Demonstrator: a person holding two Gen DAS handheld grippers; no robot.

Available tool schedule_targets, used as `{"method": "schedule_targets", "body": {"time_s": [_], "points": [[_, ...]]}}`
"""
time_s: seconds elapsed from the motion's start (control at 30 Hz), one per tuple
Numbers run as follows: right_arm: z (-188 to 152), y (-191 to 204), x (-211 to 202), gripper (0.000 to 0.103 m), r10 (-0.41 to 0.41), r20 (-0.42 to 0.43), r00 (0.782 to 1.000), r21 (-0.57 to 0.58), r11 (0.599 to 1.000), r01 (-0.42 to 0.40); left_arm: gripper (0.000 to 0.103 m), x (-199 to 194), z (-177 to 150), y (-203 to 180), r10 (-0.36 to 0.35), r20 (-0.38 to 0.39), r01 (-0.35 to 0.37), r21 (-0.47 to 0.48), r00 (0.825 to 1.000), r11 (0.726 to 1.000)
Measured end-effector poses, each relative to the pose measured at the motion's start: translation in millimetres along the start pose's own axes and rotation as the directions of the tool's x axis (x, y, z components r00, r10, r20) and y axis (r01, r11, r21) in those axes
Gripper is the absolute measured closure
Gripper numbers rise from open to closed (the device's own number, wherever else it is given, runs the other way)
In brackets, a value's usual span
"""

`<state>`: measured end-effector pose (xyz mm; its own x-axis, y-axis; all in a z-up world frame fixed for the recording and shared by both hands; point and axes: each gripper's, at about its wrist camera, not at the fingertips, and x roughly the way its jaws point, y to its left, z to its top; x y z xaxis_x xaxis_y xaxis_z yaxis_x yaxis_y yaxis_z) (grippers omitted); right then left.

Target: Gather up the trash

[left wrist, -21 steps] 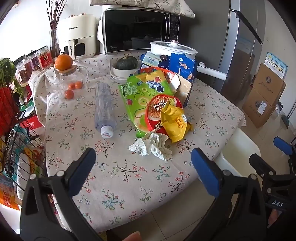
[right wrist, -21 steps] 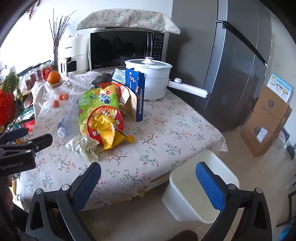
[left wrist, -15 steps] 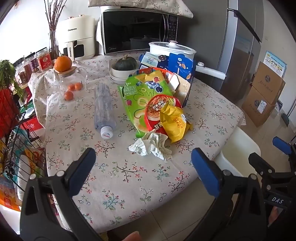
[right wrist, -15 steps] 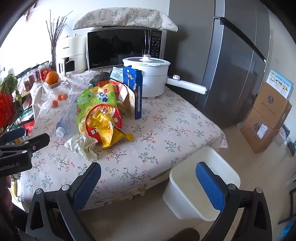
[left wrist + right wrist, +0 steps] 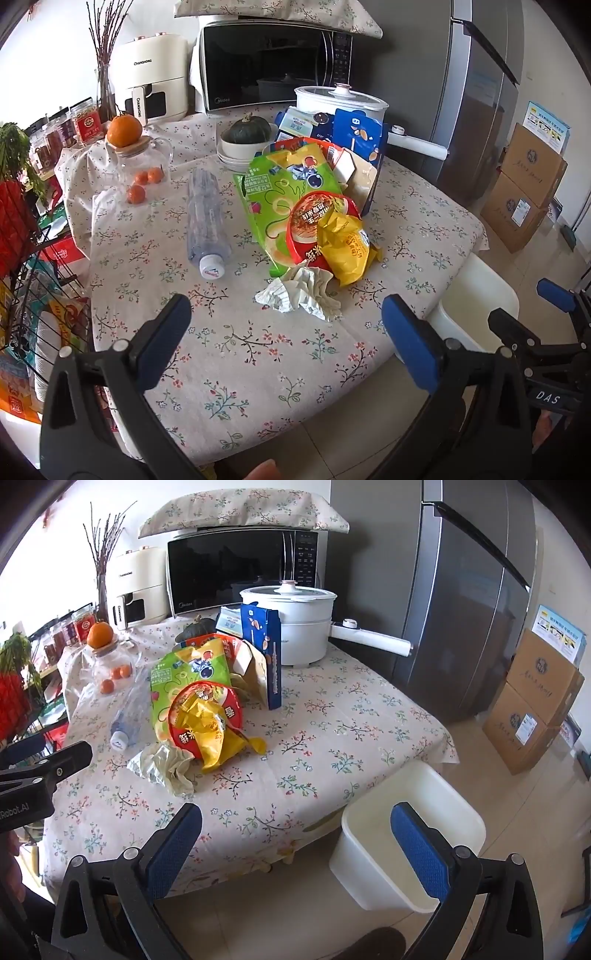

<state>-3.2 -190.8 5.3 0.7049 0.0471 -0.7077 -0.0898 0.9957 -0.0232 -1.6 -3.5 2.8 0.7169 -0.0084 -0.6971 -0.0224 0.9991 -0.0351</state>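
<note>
Left wrist view, crumpled tissue (image 5: 299, 291), glossy wrappers (image 5: 295, 199), both grippers' jaws spread.

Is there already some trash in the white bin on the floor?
No, the white bin beside the table shows only bare walls and floor inside, while the crumpled tissue and wrappers lie on the tablecloth.

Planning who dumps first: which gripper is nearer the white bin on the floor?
Right. The right gripper hangs almost over the white bin; the left gripper hangs over the table edge, bin off to its right.
</note>
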Motion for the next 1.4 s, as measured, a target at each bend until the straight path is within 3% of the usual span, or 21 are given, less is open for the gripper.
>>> {"method": "schedule_targets", "body": {"time_s": [1.4], "points": [[1.0, -7.2, -1.6, 0.000, 0.002, 0.004, 1.000, 0.043, 0.999, -0.002, 0.001, 0.4, -2.6, 0.0, -0.007, -0.005, 0.007, 0.000, 1.000, 1.000]]}}
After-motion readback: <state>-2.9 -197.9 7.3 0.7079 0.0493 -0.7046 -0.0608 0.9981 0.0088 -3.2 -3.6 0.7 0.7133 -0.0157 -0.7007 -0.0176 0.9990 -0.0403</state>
